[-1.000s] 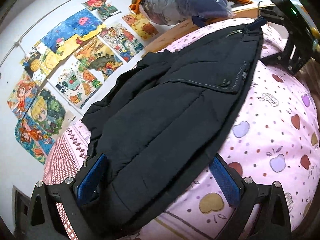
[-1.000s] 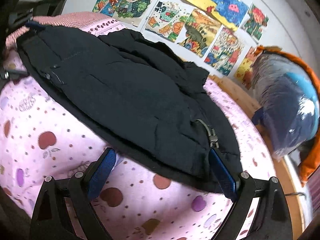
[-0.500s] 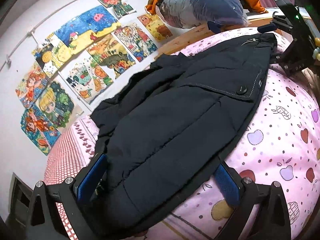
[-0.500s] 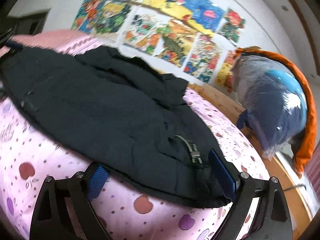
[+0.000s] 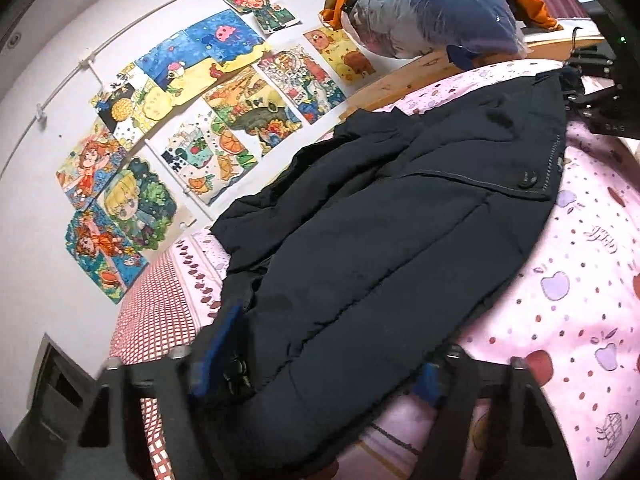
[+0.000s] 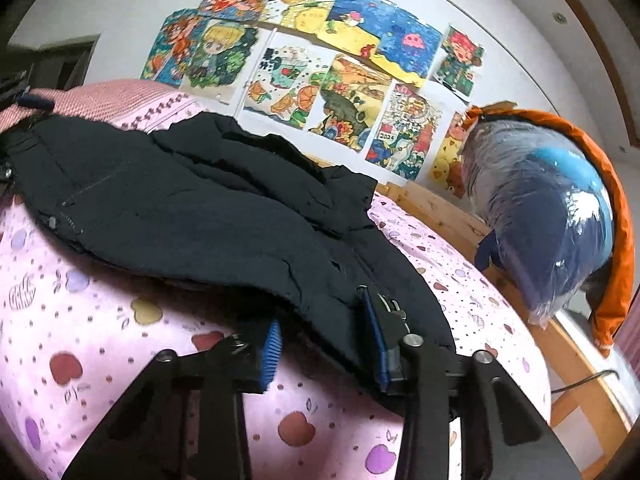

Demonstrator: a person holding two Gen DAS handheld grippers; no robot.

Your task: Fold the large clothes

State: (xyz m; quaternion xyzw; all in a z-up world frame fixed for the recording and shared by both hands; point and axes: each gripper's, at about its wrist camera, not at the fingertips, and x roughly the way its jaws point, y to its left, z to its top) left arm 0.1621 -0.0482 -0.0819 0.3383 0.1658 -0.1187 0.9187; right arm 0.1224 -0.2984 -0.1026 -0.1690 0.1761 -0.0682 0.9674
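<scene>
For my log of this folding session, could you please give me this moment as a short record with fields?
garment: black jacket, lying partly folded on the bed
surface: pink bedsheet with apple and heart print
left tool: fingers set wide around one end of the jacket, not clamped
right tool: fingers partly closed around the other end's edge, by a buckle
wall: colourful drawings
bed end: plastic-wrapped bundle on the wooden frame
</scene>
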